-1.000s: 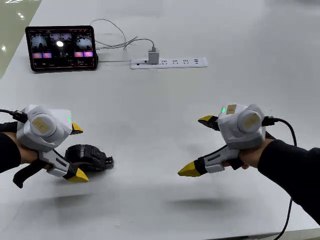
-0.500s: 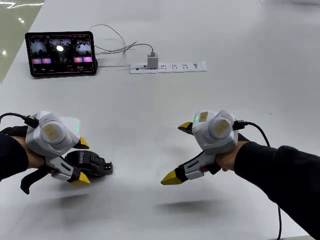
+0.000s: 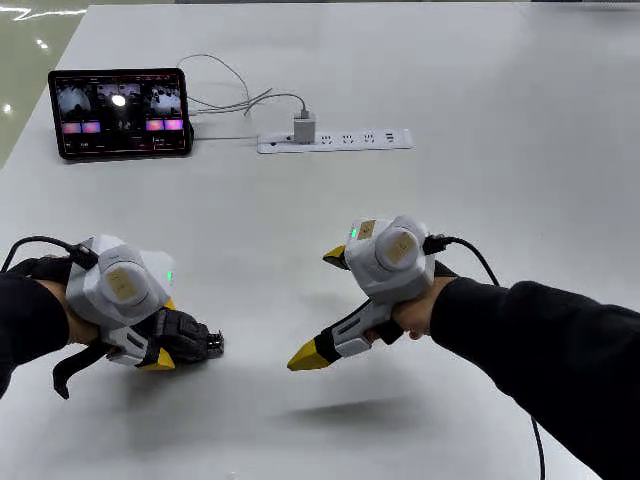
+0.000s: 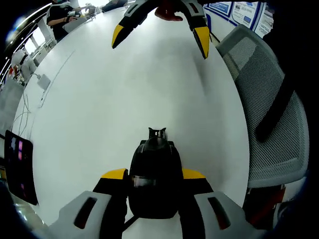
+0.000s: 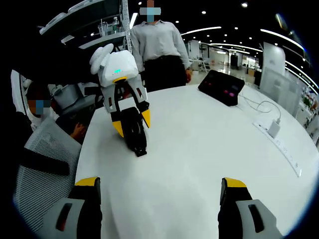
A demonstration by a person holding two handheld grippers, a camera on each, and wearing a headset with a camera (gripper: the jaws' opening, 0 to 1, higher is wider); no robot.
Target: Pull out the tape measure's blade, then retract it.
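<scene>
Head view: the right gripper (image 3: 320, 307), jaws spread, has come closer to the tape measure (image 3: 192, 340), pinched by the left gripper (image 3: 165, 332) near the desk's (image 3: 500, 100) front edge (blade not yet out).

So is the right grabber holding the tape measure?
No, the right gripper is open with bare table between its jaws; the left gripper holds the tape measure.

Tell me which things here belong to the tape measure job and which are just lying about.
Job: tape measure, left gripper shut on it, right gripper open.
Lying about: tablet, power strip, charger, cables, mesh chair.
</scene>
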